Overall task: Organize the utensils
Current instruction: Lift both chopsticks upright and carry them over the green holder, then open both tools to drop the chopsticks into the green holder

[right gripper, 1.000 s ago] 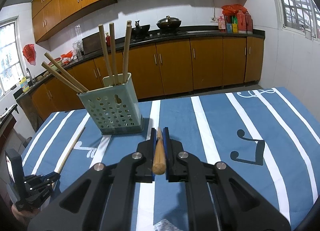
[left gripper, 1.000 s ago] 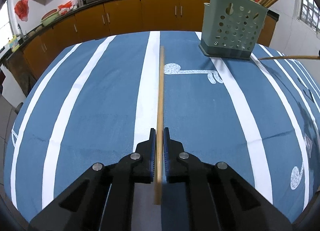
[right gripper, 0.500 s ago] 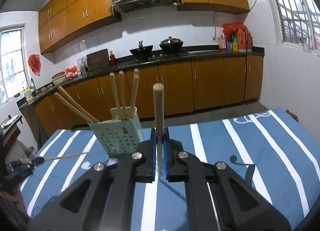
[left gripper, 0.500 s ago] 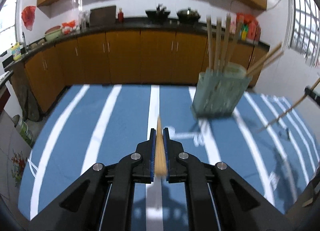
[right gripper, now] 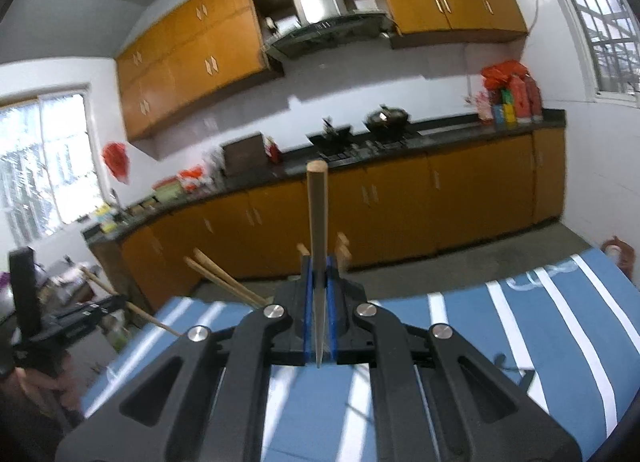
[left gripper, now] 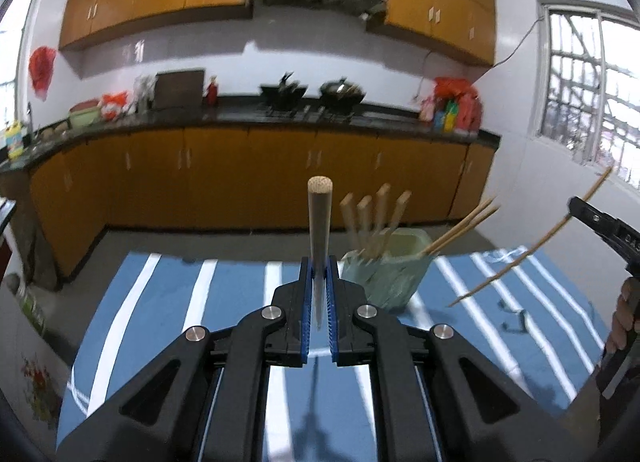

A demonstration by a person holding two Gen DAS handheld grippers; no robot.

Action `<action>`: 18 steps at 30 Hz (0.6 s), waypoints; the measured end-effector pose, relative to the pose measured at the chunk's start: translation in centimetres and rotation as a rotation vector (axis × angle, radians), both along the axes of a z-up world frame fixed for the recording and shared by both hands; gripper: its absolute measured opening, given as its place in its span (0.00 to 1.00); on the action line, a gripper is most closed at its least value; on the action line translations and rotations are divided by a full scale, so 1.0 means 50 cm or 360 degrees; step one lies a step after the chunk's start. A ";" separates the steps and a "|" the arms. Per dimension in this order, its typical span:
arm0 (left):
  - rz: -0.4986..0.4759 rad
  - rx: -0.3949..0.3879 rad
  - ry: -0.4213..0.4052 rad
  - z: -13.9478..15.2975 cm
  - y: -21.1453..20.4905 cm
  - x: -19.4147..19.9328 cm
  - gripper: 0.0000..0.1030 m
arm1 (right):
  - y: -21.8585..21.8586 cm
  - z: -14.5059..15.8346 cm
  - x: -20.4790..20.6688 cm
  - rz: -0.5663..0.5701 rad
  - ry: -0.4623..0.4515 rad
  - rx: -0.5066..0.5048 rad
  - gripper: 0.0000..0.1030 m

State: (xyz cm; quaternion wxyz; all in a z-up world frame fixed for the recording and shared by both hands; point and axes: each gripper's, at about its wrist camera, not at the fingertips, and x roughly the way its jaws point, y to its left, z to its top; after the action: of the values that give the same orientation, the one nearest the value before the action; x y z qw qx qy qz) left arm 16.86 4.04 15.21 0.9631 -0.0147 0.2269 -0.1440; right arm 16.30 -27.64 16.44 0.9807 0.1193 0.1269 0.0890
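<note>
Two tongs, left tongs (left gripper: 319, 278) and right tongs (right gripper: 319, 282), each clamp one chopstick (left gripper: 319, 222).

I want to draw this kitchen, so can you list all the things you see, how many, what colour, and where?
chopstick in left gripper: one, wooden, upright
chopstick in right gripper: one, wooden, upright
holder: one, pale green, on the table, chopsticks inside
tablecloth: one, blue with white stripes
woks: two, black, on the stove
cabinets: orange-brown, under and above the counter
left gripper: black, blue pads
right gripper: black, blue pads
</note>
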 end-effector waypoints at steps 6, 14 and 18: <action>-0.0116 -0.0074 -0.0140 0.066 -0.062 -0.001 0.07 | 0.041 0.071 0.011 -0.0001 -0.0175 -0.0061 0.07; -0.0101 -0.0134 -0.0218 0.092 -0.118 0.050 0.07 | 0.098 0.076 0.094 -0.0051 -0.0219 -0.0208 0.07; -0.0067 -0.0103 -0.0206 0.078 -0.132 0.080 0.07 | 0.099 0.047 0.151 -0.0066 -0.0135 -0.0213 0.07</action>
State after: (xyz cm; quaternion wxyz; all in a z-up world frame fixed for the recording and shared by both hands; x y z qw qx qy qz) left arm 20.88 -2.59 19.09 0.9716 -0.0316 0.1597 -0.1720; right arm 23.83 -22.71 18.80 0.9926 0.0521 0.0883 0.0650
